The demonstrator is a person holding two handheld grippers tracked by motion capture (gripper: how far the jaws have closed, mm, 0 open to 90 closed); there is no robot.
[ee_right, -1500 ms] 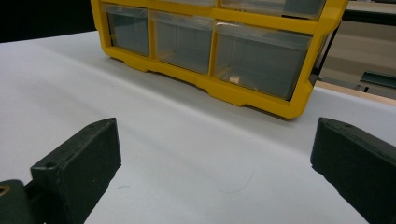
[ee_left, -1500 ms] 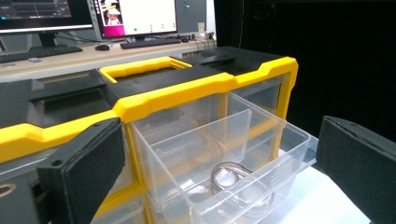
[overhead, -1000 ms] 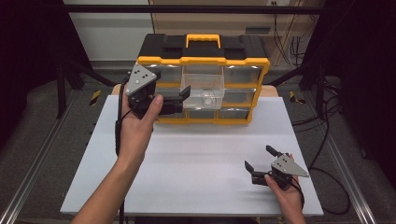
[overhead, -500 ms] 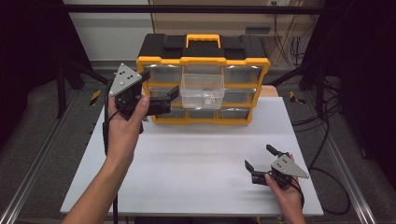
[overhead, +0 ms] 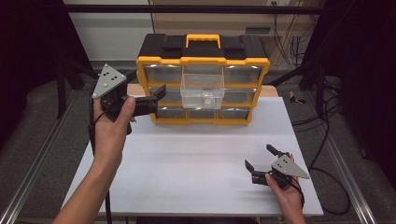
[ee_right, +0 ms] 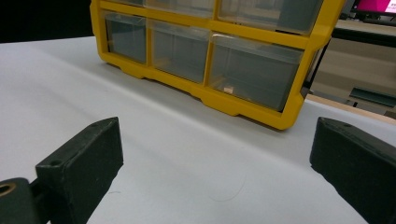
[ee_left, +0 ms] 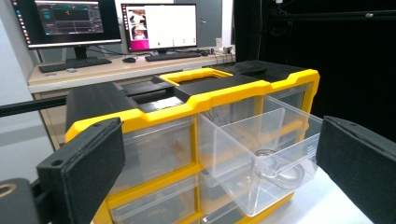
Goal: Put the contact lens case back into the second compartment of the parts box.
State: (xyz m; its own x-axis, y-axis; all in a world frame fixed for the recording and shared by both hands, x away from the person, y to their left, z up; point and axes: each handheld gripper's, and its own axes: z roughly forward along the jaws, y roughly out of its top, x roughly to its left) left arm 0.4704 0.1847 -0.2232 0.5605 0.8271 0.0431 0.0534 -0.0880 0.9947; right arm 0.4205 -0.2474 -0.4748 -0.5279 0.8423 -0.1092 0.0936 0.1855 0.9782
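Two hand-held grippers and one yellow-and-black drawer cabinet on a white table.

The left gripper (overhead: 152, 97), jaws spread, hangs beside the drawer cabinet (overhead: 202, 77) at the table's (overhead: 187, 158) far edge. One clear drawer (overhead: 202, 87) of the top row's three juts out. Bare tabletop lies between. The right gripper (overhead: 261, 158), jaws spread, rests near the front right corner. No readable writing.

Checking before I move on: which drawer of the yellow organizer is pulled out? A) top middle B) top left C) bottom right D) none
A: the clear drawer in the middle of the top row of the organizer juts forward, while the drawers around it sit flush.
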